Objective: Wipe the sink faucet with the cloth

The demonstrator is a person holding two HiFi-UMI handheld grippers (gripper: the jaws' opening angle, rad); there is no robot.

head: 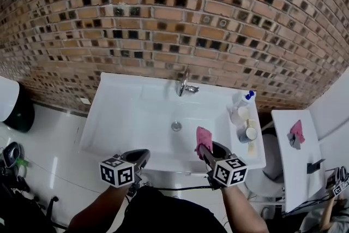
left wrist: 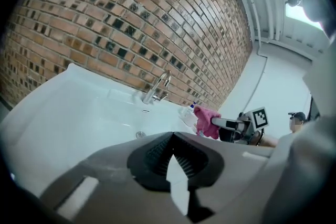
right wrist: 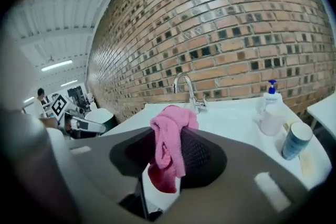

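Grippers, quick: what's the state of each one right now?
Left gripper: shut, nothing between its jaws.
Right gripper: shut on the pink cloth.

Head view: above and behind the left gripper [head: 137,157] and right gripper [head: 206,145], facing steeply down on the sink [head: 125,112]. Each gripper view sits low, close behind its own jaws, facing the faucet [right wrist: 185,89] ahead. All three share sink, faucet and brick wall [head: 163,8].
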